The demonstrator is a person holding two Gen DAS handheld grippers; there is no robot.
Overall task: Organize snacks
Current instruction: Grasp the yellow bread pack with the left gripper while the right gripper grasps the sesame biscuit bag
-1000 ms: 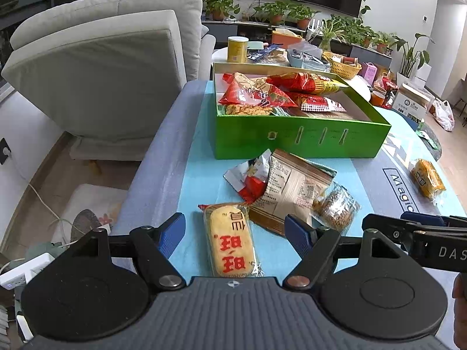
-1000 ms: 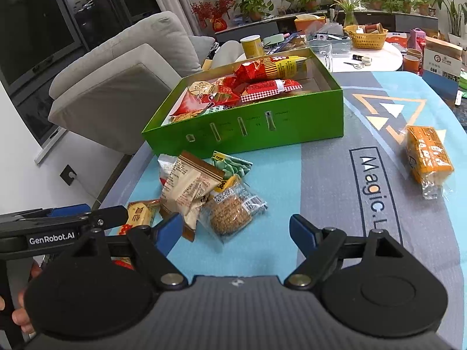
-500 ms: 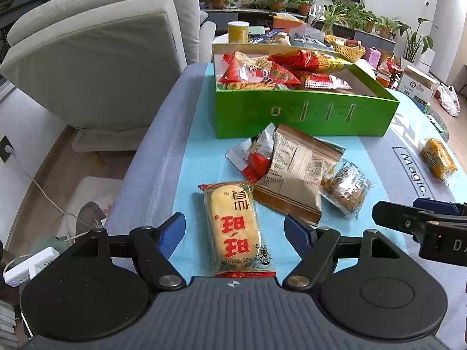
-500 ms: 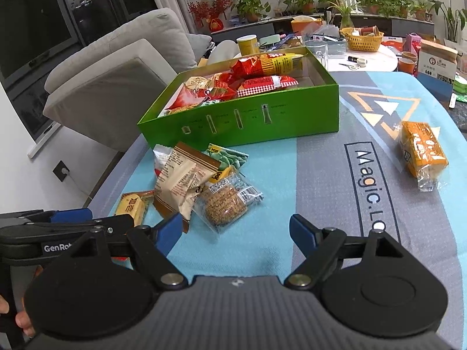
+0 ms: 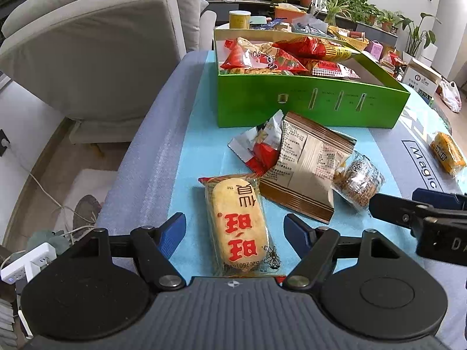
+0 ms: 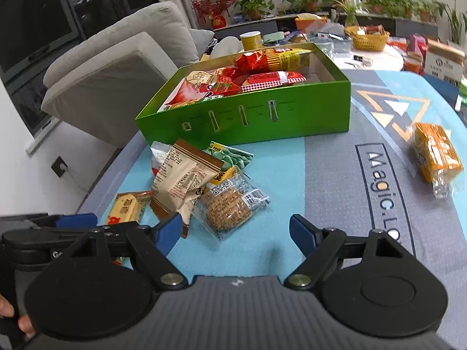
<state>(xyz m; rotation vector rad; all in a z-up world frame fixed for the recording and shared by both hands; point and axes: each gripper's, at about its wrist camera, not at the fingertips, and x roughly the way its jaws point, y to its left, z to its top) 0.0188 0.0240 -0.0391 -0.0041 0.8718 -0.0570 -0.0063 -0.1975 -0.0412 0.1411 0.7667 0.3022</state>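
Step judged: pickup of rice cracker (image 5: 238, 221), lower centre of left view, framed between wide jaws of left gripper (image 5: 235, 230). Right gripper (image 6: 236, 233) held wide, empty. Next: descent, closure, transfer to green box (image 5: 309, 108), upper centre.

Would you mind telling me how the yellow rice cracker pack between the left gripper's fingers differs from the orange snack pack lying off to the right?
The yellow rice cracker pack shows big red characters; the orange snack pack shows an orange block with clear film at its near end. The cracker pack lies on the light blue part of the mat beside the snack pile, framed by the open left gripper; the orange pack lies alone on the grey part. Both are sealed, flat, and outside the green box.
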